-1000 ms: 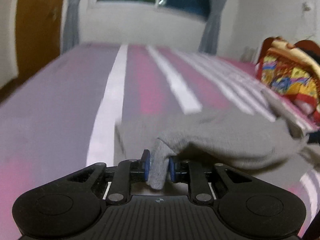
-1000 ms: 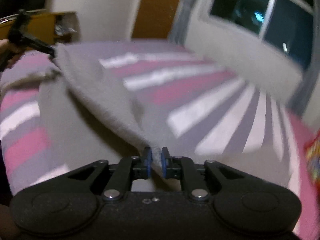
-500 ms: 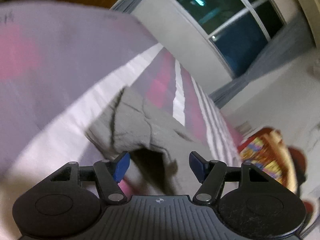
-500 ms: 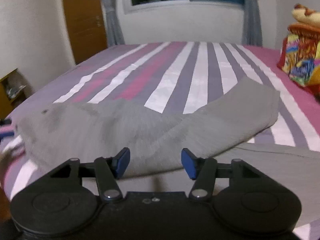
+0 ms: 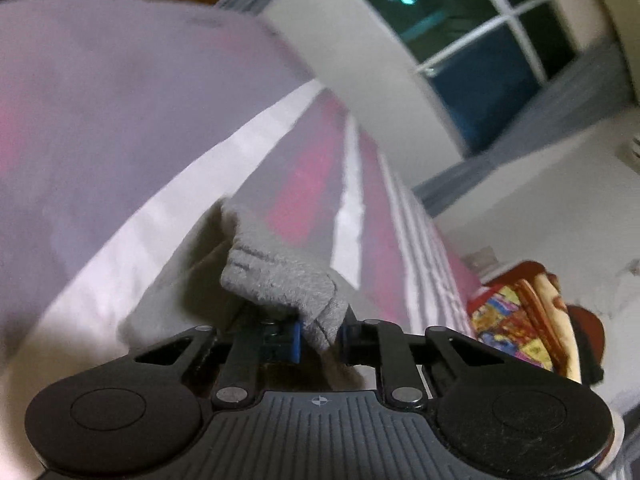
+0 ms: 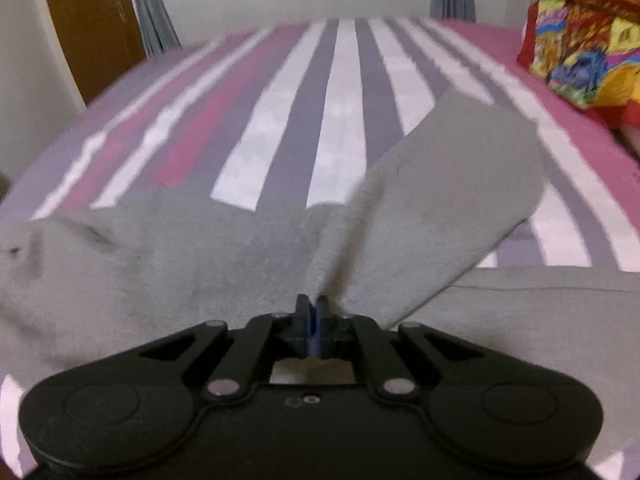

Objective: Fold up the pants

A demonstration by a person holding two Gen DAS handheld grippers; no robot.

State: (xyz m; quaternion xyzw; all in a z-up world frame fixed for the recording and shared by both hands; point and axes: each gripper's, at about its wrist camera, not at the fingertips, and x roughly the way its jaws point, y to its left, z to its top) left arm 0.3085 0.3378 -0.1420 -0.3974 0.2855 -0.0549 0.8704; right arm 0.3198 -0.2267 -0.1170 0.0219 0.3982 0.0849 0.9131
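now both grippers' fingers (image 5: pixel 294 338) pinch grey pants (image 6: pixel 440 208).

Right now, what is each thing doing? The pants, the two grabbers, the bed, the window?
pants: grey, lying on the bed, partly folded, pinched in two places.
left gripper: just closed, shut on a bunched fold of the pants.
right gripper: just closed, shut on a pants edge, cloth pulled up into a ridge.
bed: covered by a striped sheet, pants on it.
window: dark outside; open or shut, cannot tell.
curtain: drawn aside.
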